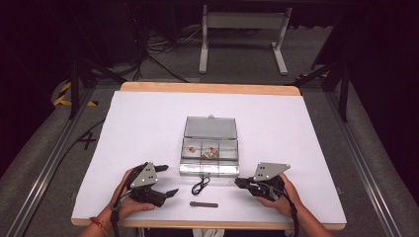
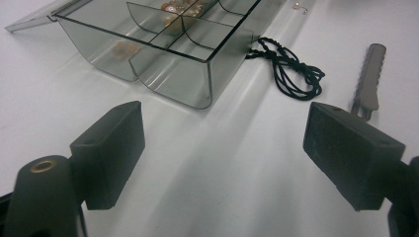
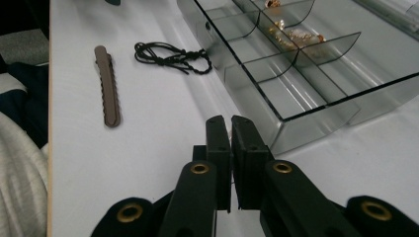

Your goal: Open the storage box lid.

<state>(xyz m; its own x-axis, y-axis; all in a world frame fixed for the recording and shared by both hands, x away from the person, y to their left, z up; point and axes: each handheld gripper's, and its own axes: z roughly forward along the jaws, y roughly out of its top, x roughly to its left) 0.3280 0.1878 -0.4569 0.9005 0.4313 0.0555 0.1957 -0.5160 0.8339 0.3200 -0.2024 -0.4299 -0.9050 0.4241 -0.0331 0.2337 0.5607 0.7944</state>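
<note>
Presently, between pickups, I judge: left gripper (image 1: 170,180) jaws wide and empty, right gripper (image 3: 230,129) pinched shut on nothing, black cord (image 1: 200,186) at six o'clock of the clear divided box (image 1: 210,170), brown hair clip (image 1: 203,204) beyond, so next reopen over one.

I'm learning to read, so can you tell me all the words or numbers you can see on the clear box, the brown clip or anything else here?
There are none to read: the clear box, the brown clip, the black cord and the white table cover carry no visible words, numbers or signs.
</note>
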